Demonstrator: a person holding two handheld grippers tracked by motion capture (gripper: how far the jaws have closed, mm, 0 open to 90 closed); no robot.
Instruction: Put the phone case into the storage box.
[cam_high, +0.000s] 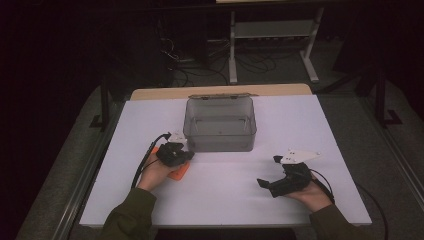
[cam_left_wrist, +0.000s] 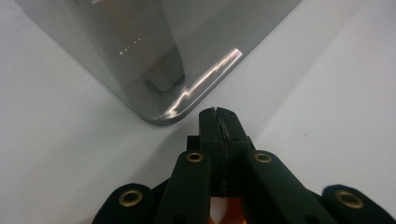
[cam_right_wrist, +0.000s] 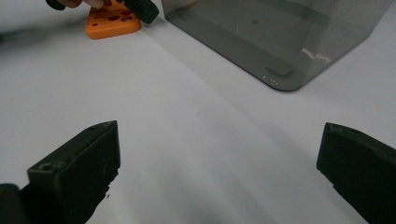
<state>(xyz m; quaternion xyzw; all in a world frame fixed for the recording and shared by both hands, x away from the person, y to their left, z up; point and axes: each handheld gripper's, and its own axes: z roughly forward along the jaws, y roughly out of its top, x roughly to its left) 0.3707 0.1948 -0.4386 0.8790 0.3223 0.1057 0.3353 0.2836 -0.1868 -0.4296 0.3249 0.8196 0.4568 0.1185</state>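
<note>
Left gripper, jaws pressed together on nothing, is hovering over the orange block lying beneath and behind its tips, just beside the grey bin's near-left corner

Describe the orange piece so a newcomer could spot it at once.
Start at the grey see-through bin mid-table. Off its near-left corner lies a flat orange block, partly under the left gripper. Its bright colour and the round holes in its top mark it out.
</note>
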